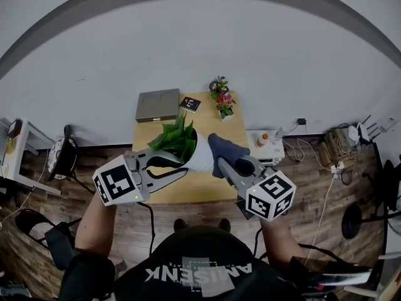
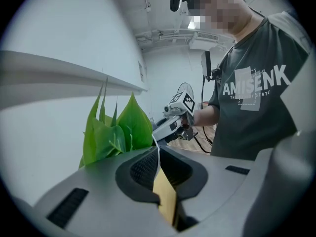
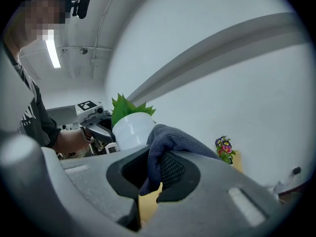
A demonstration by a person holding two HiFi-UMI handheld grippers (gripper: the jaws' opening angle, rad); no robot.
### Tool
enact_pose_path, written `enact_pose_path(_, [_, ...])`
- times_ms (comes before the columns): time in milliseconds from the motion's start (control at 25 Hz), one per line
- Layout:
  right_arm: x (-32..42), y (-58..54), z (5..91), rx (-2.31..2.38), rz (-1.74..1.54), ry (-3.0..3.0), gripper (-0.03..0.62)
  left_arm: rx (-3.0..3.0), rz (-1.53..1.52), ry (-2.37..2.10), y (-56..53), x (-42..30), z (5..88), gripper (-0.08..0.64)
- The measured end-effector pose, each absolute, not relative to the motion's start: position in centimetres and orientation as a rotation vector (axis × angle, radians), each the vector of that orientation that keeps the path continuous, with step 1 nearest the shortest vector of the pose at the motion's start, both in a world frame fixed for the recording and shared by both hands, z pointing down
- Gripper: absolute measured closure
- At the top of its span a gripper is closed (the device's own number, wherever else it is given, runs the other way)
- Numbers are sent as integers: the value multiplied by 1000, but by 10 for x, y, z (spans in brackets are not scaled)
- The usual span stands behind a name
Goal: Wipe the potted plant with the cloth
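Wood-plank floor (image 1: 326,193) and white wall (image 1: 200,42) with grey band recorded around small wooden worktop (image 1: 188,190). Noted along worktop's far edge: flat grey case (image 1: 158,104) at left, marker card (image 1: 190,104) just beside it, small flower pot (image 1: 222,103) with purple and red blooms at right. Noted white side stand (image 1: 266,148) just right of worktop, carrying orange-capped bottle (image 1: 264,138). Cables seen on floor beyond.

Found potted plant (image 1: 191,149) over middle of worktop, between both claws. Tilted steeply, green leaves (image 2: 116,132) pointing to far left, white pot toward right. Unable to establish whether pot touches worktop.

Found left claw (image 1: 180,166) narrow, almost closed. Pinching thin white rim (image 2: 157,154) of pot, one jaw on either side of it, as confirmed in left gripper view. Leaves standing just left of that grip.

Found right claw (image 1: 220,162) closed on dark blue-grey cloth (image 1: 225,150). Fold of cloth clamped between jaws, remainder bunched over jaw tips, as confirmed in right gripper view. In head view, cloth laid against outer wall of pot on side facing right claw. In right gripper view, cloth overlapping lower edge of pot, leaves showing above.

Both claws angled inward toward pot from opposite sides, marker cubes nearest camera in head view.
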State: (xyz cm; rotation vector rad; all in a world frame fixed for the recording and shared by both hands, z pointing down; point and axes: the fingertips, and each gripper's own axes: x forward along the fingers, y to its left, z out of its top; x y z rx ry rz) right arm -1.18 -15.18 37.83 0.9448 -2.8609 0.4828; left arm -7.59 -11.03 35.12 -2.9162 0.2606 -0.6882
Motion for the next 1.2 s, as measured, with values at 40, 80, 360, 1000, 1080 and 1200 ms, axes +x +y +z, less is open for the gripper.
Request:
enact_pose_path(40, [-8,-152,383,959,499,-2850,565,-2890,-718,225,-108,-76,352,546])
enact_pose_path(80, [-4,-153,387,975,514,-2836,565,-2869,-737,194,-107,-77,352,546])
enact_pose_path(360, [41,-150,403,1072,567,-2775,565,-2855,-733,95,-93,-59,351,546])
enact_pose_path(1000, [-30,-161,293,796,248,-2992,565,-2863,-705,36,-90,-58,346,545])
enact_pose_path(1080, [-30,-160,298,788,265,-2987,565,-2836,-756,44,-90,-60,348,545])
enact_pose_path(1200, [-27,-158,305,777,286,-2982,565,-2853,-712,68,-90,-60,348,545])
